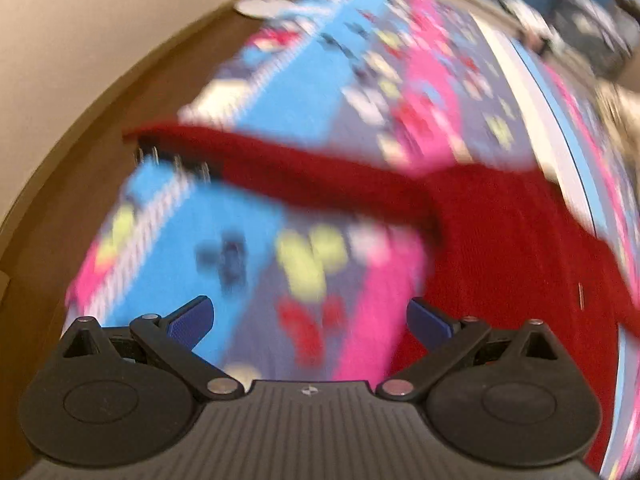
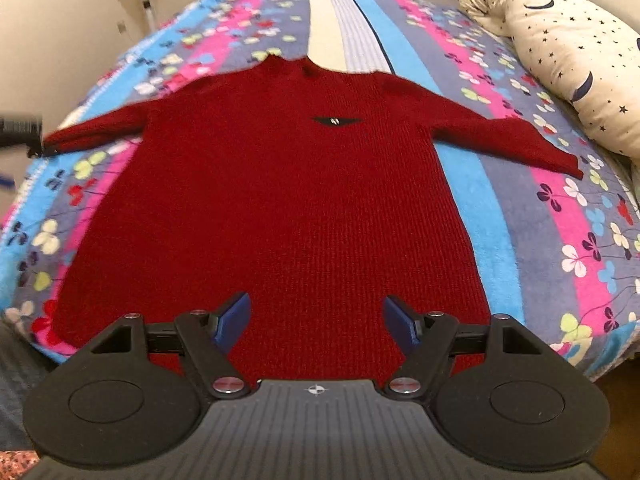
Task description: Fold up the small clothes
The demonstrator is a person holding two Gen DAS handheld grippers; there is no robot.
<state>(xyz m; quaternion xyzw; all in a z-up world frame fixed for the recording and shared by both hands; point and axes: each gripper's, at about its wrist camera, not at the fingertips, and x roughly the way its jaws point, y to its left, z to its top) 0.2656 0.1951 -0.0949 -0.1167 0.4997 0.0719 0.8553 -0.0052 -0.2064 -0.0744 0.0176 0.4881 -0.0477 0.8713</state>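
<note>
Dark red knitted sweater (image 2: pixel 288 184) flat on bed, face up, sleeves spread, small black badge (image 2: pixel 335 121) at chest. Beneath: striped floral fleece blanket (image 2: pixel 560 216); star-print cream pillow (image 2: pixel 568 52) at far right. Right gripper (image 2: pixel 316 318) spread over hem, empty. Left gripper (image 1: pixel 310 320) spread, empty, near left sleeve (view motion-blurred).

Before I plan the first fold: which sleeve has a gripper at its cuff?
The sleeve at the picture's left in the right wrist view: a dark gripper part sits at its cuff. The other sleeve lies alone near the pillow.
</note>
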